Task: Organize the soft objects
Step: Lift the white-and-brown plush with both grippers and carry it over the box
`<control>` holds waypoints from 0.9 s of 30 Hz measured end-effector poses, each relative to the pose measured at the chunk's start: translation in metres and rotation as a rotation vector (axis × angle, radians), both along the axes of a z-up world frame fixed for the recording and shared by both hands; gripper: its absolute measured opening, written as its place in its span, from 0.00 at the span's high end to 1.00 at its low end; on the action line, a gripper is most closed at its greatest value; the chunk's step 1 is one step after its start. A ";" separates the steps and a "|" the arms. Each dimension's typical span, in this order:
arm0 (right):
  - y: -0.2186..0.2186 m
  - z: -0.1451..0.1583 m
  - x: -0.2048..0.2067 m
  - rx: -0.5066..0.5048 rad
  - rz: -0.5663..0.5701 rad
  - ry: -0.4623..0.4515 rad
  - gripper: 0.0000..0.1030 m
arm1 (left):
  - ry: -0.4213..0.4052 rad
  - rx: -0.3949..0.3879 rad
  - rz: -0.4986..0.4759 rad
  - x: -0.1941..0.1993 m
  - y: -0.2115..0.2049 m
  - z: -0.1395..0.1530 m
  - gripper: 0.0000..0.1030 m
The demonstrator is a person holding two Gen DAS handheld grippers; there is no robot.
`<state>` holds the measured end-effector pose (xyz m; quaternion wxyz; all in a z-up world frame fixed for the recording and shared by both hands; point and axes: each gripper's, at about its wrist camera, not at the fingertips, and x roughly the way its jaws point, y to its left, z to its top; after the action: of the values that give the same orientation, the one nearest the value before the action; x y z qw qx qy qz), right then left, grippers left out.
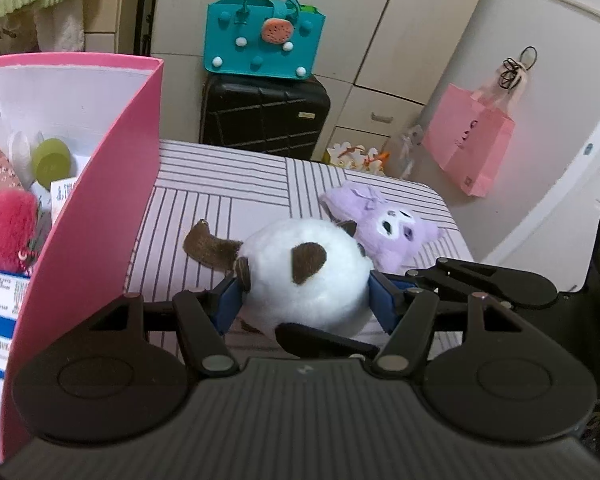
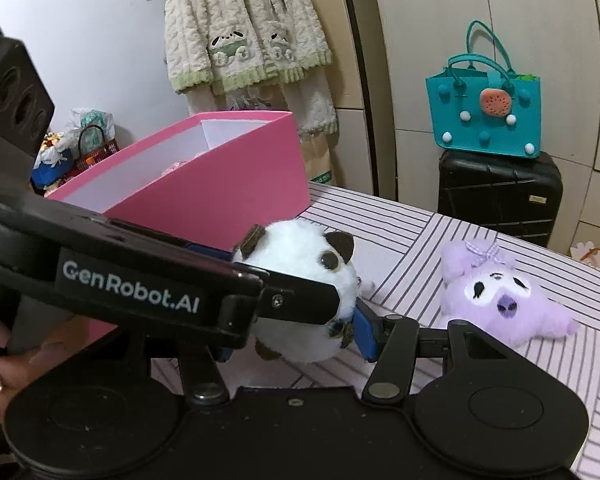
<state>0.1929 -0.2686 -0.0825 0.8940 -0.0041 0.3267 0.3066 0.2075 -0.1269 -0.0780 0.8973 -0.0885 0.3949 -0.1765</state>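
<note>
A round white plush toy (image 1: 296,248) with brown ears and patches is held low over the striped cloth (image 1: 220,184), beside the pink box (image 1: 100,160). My left gripper (image 1: 306,304) is shut on it, blue pads pressed into both flanks. The right gripper's black fingers (image 1: 500,284) reach in from the right. In the right wrist view the same plush (image 2: 300,248) sits between the pads of my right gripper (image 2: 296,340), which is shut on its lower half. The left gripper's finger (image 2: 300,300) crosses in front and hides the right gripper's left pad. A purple plush (image 2: 508,300) lies to the right.
The pink box (image 2: 240,184) is open-topped and holds a red fluffy toy (image 1: 8,228), a green lid and packets. A black suitcase (image 1: 264,120) with a teal bag (image 1: 260,40) stands behind. A pink paper bag (image 1: 468,144) hangs at the right. A hand (image 2: 4,372) grips the left tool.
</note>
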 end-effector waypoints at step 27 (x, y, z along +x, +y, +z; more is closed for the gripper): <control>0.033 0.048 -0.114 -0.059 0.026 0.119 0.40 | 0.125 -0.022 -0.238 -0.091 0.044 0.040 0.38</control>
<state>0.0793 -0.2356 -0.0346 0.8685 -0.0167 0.3879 0.3081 0.1162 -0.0832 -0.0375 0.8426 -0.0615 0.4557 -0.2803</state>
